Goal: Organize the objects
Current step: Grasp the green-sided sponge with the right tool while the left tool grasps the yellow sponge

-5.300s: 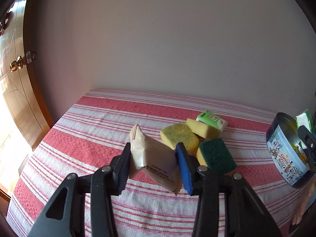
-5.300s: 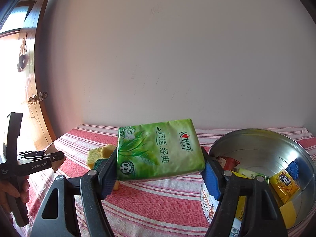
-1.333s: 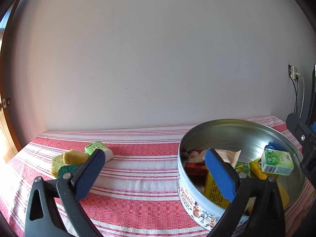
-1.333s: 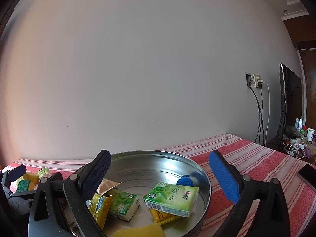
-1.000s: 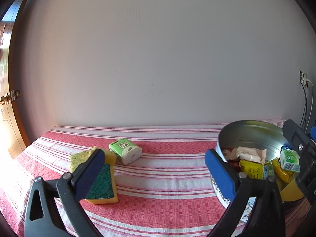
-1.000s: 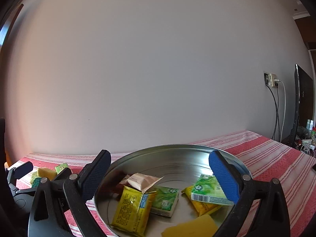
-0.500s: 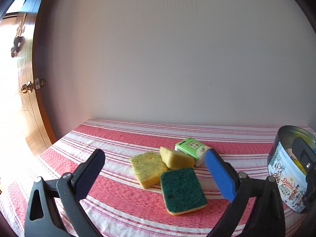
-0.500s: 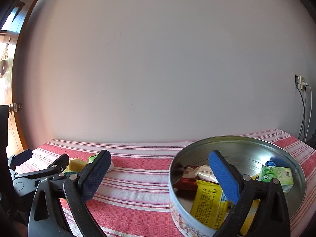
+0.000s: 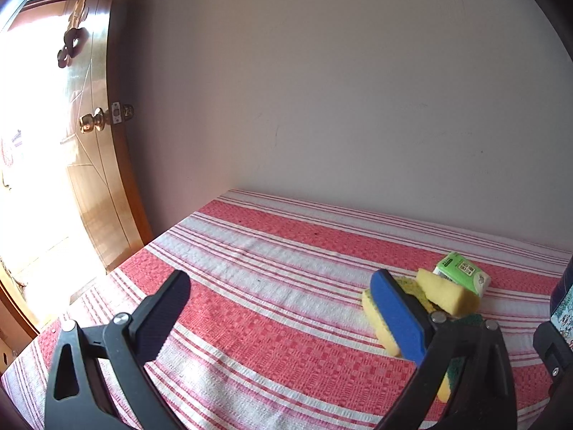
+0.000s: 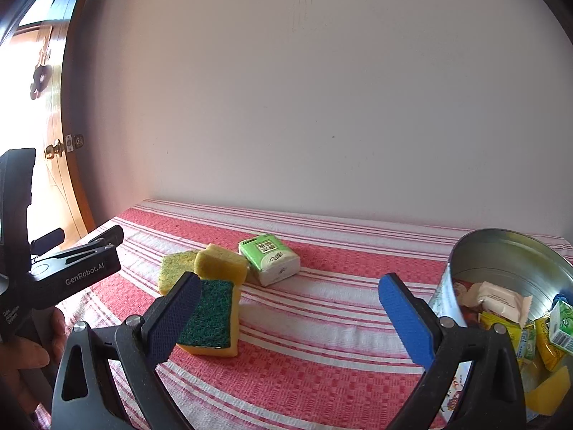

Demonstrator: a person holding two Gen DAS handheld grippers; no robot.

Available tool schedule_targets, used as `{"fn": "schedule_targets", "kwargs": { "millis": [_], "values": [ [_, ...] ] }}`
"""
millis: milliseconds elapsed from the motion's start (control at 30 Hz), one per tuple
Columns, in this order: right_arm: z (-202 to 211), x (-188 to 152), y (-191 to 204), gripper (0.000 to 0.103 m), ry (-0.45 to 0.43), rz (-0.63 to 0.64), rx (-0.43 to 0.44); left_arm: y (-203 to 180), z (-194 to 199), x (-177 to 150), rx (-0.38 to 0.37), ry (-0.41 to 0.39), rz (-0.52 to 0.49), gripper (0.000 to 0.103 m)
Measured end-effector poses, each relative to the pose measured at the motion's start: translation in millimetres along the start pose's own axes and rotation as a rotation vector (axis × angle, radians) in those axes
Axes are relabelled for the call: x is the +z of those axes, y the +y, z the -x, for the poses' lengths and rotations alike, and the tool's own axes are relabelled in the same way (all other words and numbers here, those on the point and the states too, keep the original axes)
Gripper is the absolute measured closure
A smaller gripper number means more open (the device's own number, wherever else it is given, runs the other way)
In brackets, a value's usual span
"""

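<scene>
Now both claws gape empty: the left gripper [image 9: 283,308] and right gripper [image 10: 286,308] hover over the striped cloth [image 10: 322,369]. The green-topped sponge [image 10: 211,319] lies mid-cloth, touching two yellow sponges [image 10: 220,261], near the tissue pack [image 10: 270,258]; the tin [image 10: 501,251] stands at the right edge. Best straddle its short sides squarely, then close gently.

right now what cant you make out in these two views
- Green-topped sponge: in the left wrist view mostly hidden behind that gripper's right finger.
- Metal tin: cut off by the right edge in both views; its bottom is covered by packets.
- Print on the green tissue pack: too small to read.
- Flat yellow sponge: partly covered by the yellow sponge resting on it.
- Hand holding the left gripper: cut off at the left edge of the right wrist view.
</scene>
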State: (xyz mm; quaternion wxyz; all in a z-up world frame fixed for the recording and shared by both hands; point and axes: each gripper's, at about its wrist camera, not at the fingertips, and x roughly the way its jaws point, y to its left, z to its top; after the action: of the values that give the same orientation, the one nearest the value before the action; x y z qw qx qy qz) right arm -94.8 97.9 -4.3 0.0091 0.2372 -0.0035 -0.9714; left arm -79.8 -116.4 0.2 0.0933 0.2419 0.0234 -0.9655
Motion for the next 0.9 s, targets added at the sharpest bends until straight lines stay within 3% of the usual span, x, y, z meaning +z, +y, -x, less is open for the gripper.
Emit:
{"fn": "schedule_targets", "kwargs": {
  "millis": [167, 333, 433, 533, 700, 767, 900],
  "values": [
    [-29, -2, 26, 0.003, 0.139, 0.036, 0.061, 5, -10, 0, 0.009, 0.042, 0.009, 0.002],
    [-69, -12, 50, 0.028, 0.305, 0.104, 0.104, 6, -18, -1, 0.004, 0.082, 0.005, 0.002],
    [-73, -14, 55, 0.035, 0.330, 0.105, 0.135, 6, -21, -1, -0.011, 0.096, 0.001, 0.002],
    [-70, -16, 54, 0.041, 0.331, 0.096, 0.162, 4, -24, -1, -0.025, 0.112, -0.010, 0.001],
    [-59, -22, 27, 0.046, 0.332, -0.033, 0.242, 5, -26, -1, -0.032, 0.125, -0.005, 0.001],
    [-46, -22, 17, 0.046, 0.289, -0.059, 0.255, 4, -25, -1, -0.036, 0.124, -0.009, 0.001],
    [-8, -17, 7, 0.046, 0.141, 0.002, 0.179, -5, -23, -3, -0.043, 0.122, -0.050, 0.001]
  ]
}}
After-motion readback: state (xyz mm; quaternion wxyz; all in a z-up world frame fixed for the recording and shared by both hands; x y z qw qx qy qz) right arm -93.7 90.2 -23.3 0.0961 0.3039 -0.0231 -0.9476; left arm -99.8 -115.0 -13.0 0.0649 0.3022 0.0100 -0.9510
